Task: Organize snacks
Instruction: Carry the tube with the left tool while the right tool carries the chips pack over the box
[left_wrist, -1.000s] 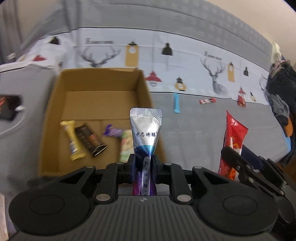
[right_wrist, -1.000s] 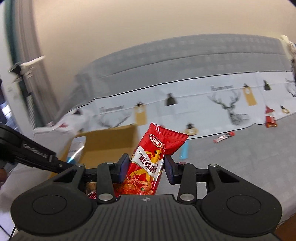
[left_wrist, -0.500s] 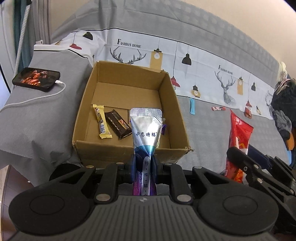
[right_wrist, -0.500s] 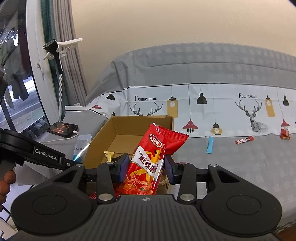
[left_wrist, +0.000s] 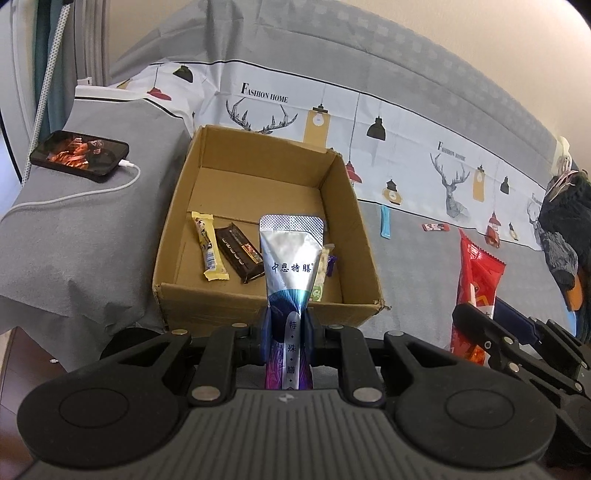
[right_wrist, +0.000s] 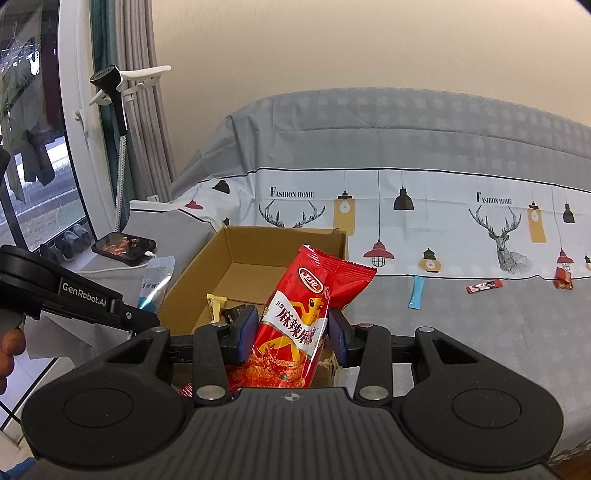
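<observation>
the grey bed cover with its white band of printed deer and lamps (left_wrist: 424, 258) fills both views, and on it sits the open brown cardboard box (left_wrist: 354, 221), flaps up, near the pillow side; over on the grey pillow (left_wrist: 92, 229) a black phone with a lit screen (left_wrist: 79, 155) lies plugged into a white cable (left_wrist: 74, 197); now the hands: the right gripper (right_wrist: 291, 332) is clamped on the red crinkly snack bag with yellow print (right_wrist: 306, 314), held upright and a little tilted just in front of the box's near corner; the left gripper (left_wrist: 288, 332) is pinched tight on the silver and purple stand-up pouch (left_wrist: 291, 266), upright, right at the box's front wall; inside the box, a yellow wrapped bar (left_wrist: 208, 251) and a dark brown wrapped bar (left_wrist: 240, 254) lie side by side, touching, with a pale green packet (left_wrist: 321, 277) and a small purple sweet (left_wrist: 331, 264) mostly hidden behind the pouch; loose on the cover well apart from the box: a thin light blue stick pack (left_wrist: 385, 221), a small red and black bar (left_wrist: 436, 227), a tiny red pack (right_wrist: 563, 278).
</observation>
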